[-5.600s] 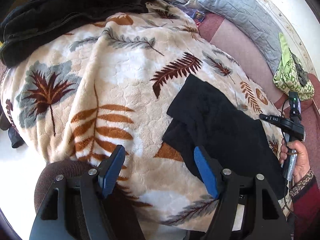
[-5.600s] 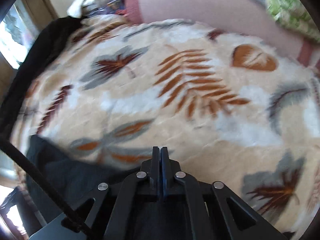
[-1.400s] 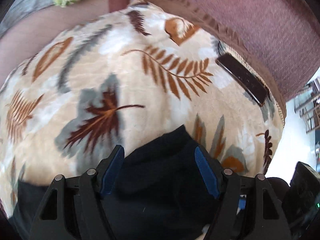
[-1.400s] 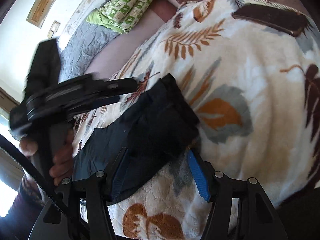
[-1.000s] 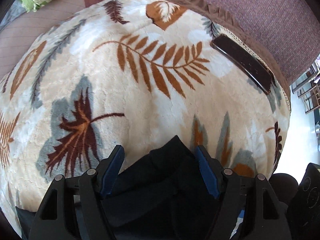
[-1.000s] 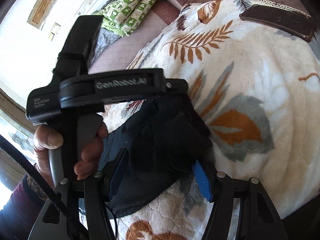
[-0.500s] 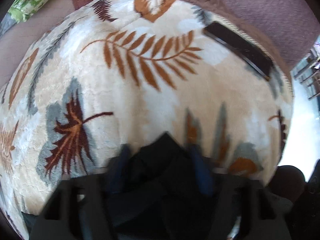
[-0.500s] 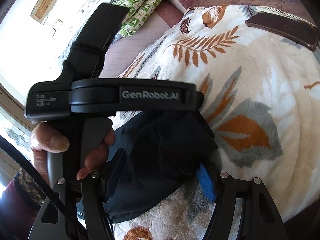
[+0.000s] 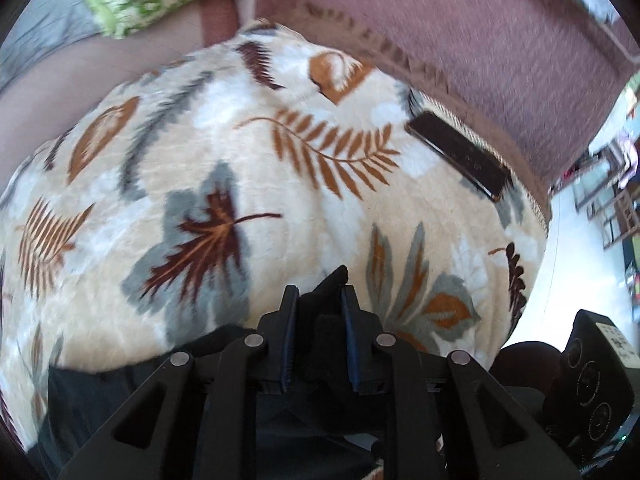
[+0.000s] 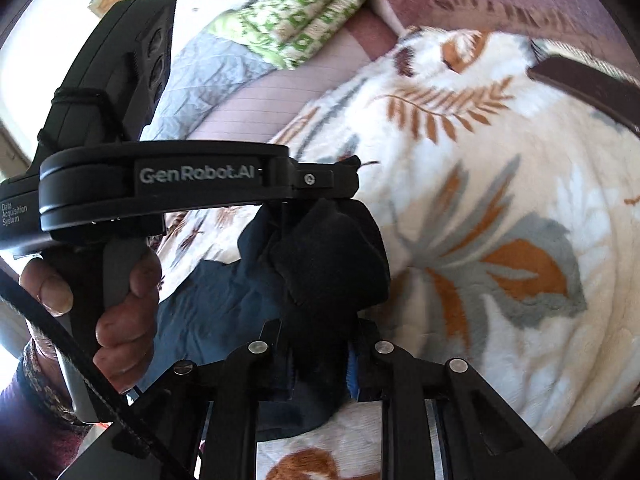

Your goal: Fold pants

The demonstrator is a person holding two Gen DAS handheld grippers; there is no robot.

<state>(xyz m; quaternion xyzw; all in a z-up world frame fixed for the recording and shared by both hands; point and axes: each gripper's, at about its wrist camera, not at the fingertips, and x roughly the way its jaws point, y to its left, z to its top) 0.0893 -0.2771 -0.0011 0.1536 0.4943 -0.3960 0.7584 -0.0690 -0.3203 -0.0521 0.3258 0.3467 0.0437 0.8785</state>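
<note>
The black pants [image 10: 328,264] lie bunched on a cream leaf-print blanket [image 10: 500,208]. My left gripper [image 9: 318,320] is shut on a corner of the pants [image 9: 330,280], with cloth pinched between its blue pads. The left gripper also shows in the right wrist view [image 10: 320,178], held by a hand, clamped on the pants' upper edge. My right gripper [image 10: 320,360] is shut on the nearer edge of the same bunched end. The rest of the pants trails left and below, partly hidden by the grippers.
A dark phone [image 9: 460,156] lies on the blanket near its far right edge. A maroon cushion [image 9: 460,32] rises behind. A green patterned cloth [image 10: 296,24] and a grey quilt [image 10: 208,68] lie at the back. The blanket [image 9: 224,168] drops off at right.
Both grippers have closed from wide open onto the end of the pants. The left gripper has come in over the cloth beside the right one.
</note>
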